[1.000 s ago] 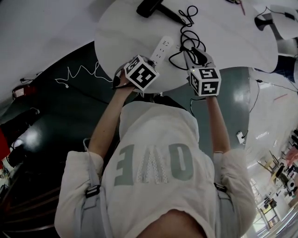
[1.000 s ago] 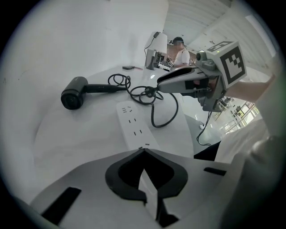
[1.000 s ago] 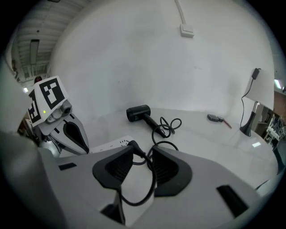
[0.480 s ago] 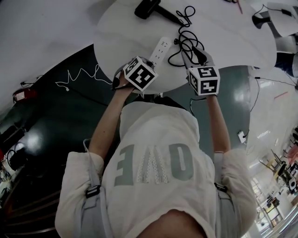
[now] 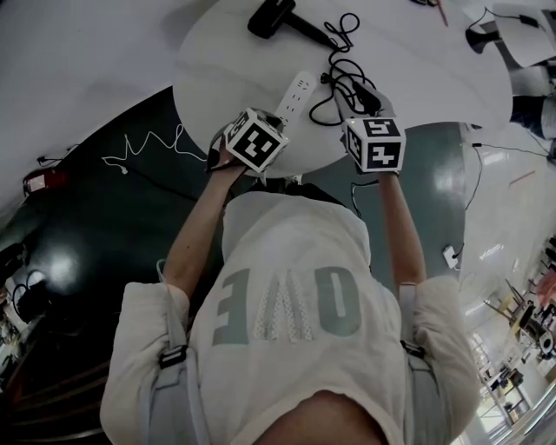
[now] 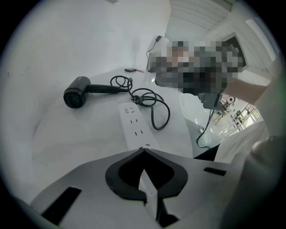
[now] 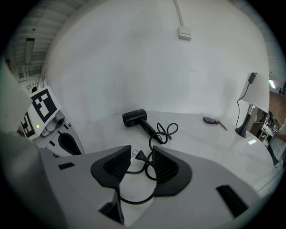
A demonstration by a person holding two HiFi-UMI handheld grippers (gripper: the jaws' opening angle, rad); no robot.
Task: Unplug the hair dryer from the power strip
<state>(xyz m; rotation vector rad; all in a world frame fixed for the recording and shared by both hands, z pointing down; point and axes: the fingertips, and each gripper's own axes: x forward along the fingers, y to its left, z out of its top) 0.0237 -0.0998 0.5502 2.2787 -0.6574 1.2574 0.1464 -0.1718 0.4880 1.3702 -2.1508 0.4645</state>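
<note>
On the round white table (image 5: 226,61) lies the black hair dryer (image 5: 273,16) (image 6: 76,93) (image 7: 134,118), with its cord looped toward me. The plug (image 6: 136,99) (image 7: 140,155) rests on the table just off the far end of the white power strip (image 5: 296,92) (image 6: 133,126), out of its sockets. My left gripper (image 6: 144,150) is shut on the strip's near end. My right gripper (image 7: 142,151) has just been opening. Its jaws now stand wide with the plug and cord between them, and the pads are clear of both.
At the table's far right stand a black lamp base (image 7: 242,129) and a small dark object with a red pen (image 7: 210,120). The table edge is close below both grippers. Beyond it is dark floor with a thin white cable (image 5: 143,139).
Both grippers stay at the same spots on the table. The whole head view has drifted slightly, so table and cubes sit a little higher and to the left.
</note>
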